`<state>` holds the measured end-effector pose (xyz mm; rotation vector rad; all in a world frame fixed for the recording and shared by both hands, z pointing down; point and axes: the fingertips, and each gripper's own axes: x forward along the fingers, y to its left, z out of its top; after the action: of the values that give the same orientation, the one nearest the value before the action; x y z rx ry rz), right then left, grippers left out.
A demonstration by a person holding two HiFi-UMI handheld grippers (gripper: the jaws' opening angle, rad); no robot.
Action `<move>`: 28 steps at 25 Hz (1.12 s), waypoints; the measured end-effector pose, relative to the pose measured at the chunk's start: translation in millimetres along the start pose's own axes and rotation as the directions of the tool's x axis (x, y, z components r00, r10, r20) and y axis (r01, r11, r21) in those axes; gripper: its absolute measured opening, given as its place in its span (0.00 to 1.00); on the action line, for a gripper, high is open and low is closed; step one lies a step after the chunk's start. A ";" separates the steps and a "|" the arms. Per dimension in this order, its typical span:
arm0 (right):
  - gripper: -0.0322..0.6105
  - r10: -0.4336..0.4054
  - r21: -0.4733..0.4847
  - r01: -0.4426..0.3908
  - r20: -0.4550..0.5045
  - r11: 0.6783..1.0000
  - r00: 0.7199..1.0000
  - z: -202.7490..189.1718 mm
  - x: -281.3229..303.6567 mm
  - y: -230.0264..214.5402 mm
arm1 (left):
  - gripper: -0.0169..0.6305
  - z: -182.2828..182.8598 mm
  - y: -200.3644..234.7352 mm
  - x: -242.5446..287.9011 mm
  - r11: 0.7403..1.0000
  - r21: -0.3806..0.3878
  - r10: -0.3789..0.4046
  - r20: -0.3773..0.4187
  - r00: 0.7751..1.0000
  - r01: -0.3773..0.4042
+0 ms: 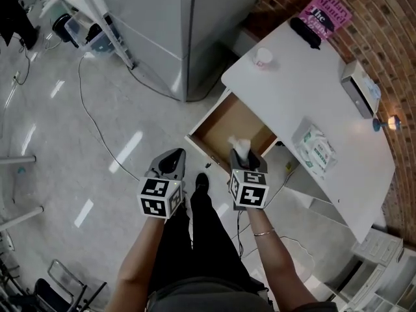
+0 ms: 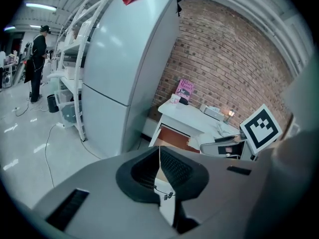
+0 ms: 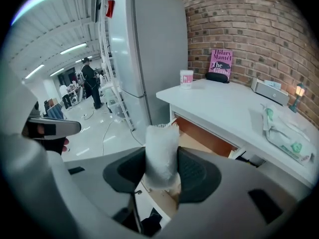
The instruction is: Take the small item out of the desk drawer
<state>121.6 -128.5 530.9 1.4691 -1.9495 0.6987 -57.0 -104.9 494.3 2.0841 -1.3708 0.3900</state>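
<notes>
The desk drawer point(image 1: 224, 123) stands pulled open under the white desk point(image 1: 305, 90), its wooden bottom bare. My right gripper point(image 1: 244, 153) is shut on a small white packet point(image 1: 239, 146), held upright over the drawer's front edge. In the right gripper view the small white packet point(image 3: 161, 156) sticks up between the two dark pads point(image 3: 197, 173). My left gripper point(image 1: 170, 162) hangs left of the drawer, above the floor. In the left gripper view its jaws meet with nothing between them, the left gripper point(image 2: 159, 171) being shut.
On the desk lie a white cup point(image 1: 262, 56), a pink book point(image 1: 328, 13), a dark object point(image 1: 305, 31), a wipes pack point(image 1: 315, 147) and a grey box point(image 1: 359, 88). A tall grey cabinet point(image 1: 169, 25) stands left of the desk. A cable point(image 1: 91, 116) runs over the floor.
</notes>
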 end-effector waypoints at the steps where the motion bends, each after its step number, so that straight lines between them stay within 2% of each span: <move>1: 0.34 0.001 0.004 -0.001 0.008 1.000 1.000 1.4 -4.8 2.0 | 0.06 1.3 -0.8 -2.3 1.000 0.004 -0.003 0.003 1.000 0.003; 12: 0.34 -0.007 0.047 0.002 0.118 0.999 0.993 23.7 -54.4 18.1 | 0.06 16.3 -7.7 -21.2 0.999 0.005 -0.047 0.034 0.998 0.047; 28: 0.34 -0.056 0.092 0.037 0.221 0.995 0.974 35.9 -110.0 25.9 | 0.06 31.6 -9.7 -43.3 0.994 0.079 -0.077 0.057 0.995 0.072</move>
<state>114.9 -75.6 425.1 1.7051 -2.0659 0.6275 -69.1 -90.7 443.1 2.2196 -1.3271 0.3567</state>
